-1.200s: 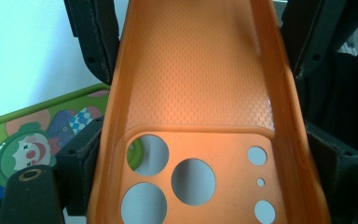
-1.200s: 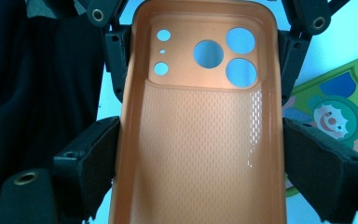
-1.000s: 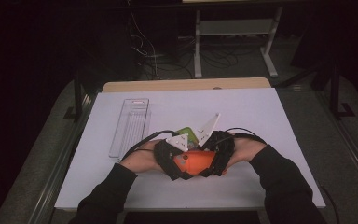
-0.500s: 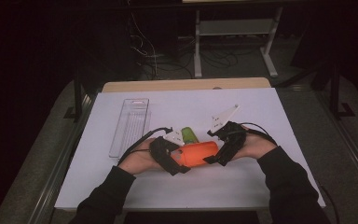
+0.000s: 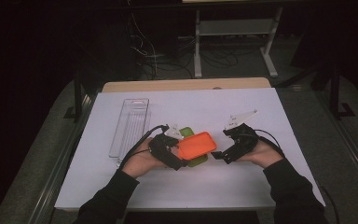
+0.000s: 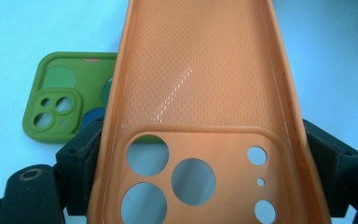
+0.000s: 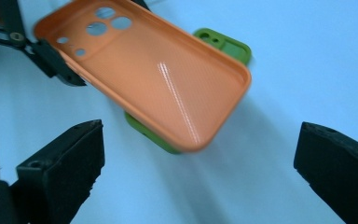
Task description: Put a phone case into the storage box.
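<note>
high view: the orange phone case (image 5: 196,145) sits near the middle of the desk (image 5: 261,186), a little toward the near edge, lifted off the white top and tilted. the left gripper (image 5: 171,151) grips it by its left end, the fingers closed across the case's width. under and behind it lies a green phone case (image 5: 187,132) flat on the desk, partly covered by the orange one. the right gripper (image 5: 220,156) is just beside the orange case's right end, apart from it, its fingers spread with nothing between them. a clear plastic tray (image 5: 130,126) lies toward the left edge of the desk, its long side running from near to far, well apart from both cases.

left gripper view: the orange phone case (image 6: 200,107) runs straight out from the camera, its hollow inside facing up, camera holes nearest. the two black fingers (image 6: 81,158) press on its long sides at the camera-hole end. the green phone case (image 6: 60,102) lies on the desk at the left, its camera bump facing up, part of it hidden under the orange case.

right gripper view: the orange phone case (image 7: 154,70) hangs slanted above the desk, held at its far end by the left gripper (image 7: 42,49). the green phone case (image 7: 226,44) peeks out from beneath it on two sides. the right gripper's own fingers (image 7: 67,161) stand wide apart, empty, short of the orange case's near end.
</note>
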The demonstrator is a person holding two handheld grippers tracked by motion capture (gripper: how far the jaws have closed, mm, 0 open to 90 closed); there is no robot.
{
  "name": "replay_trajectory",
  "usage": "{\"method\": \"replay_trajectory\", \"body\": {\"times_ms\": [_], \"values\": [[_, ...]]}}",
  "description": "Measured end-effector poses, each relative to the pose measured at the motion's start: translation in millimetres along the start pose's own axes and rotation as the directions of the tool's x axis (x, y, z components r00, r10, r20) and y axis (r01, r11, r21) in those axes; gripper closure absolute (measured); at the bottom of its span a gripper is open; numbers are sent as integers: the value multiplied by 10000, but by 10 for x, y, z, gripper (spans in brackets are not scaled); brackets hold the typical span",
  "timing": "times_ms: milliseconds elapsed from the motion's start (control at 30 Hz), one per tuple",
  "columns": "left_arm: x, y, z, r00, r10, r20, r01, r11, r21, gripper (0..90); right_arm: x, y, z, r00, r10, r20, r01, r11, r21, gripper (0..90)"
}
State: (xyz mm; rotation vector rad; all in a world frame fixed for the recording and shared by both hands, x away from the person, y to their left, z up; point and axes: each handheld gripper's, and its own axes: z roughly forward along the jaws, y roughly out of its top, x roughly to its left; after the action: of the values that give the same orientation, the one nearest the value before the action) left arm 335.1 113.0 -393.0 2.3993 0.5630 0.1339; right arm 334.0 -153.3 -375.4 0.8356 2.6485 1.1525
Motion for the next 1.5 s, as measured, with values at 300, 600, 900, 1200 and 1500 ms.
{"method": "replay_trajectory", "body": {"times_ms": [300, 600, 900, 1200, 1500], "values": [[43, -6, -35, 9990, -286, -357, 285, 9996, -33, 158, 67, -230, 95, 9882, 1309, 791, -1263, 9901, -614, 4], [68, -9, -48, 9969, -539, -581, 536, 9985, -67, 157, 121, -323, 226, 9748, 1722, 1419, -1571, 9812, -1118, 5], [59, -3, -60, 9961, -667, -572, 656, 9976, -211, 158, 167, -312, 295, 9773, 1115, 1804, -945, 9904, -1006, 5], [62, -3, -66, 9961, -693, -543, 677, 9973, -297, 157, 199, -302, 292, 9695, 286, 2434, -42, 9950, -1001, 5], [99, -14, -94, 9960, -668, -590, 655, 9976, -226, 157, 253, -290, 290, 9416, -847, 3260, 1140, 9909, -720, 5]]}}
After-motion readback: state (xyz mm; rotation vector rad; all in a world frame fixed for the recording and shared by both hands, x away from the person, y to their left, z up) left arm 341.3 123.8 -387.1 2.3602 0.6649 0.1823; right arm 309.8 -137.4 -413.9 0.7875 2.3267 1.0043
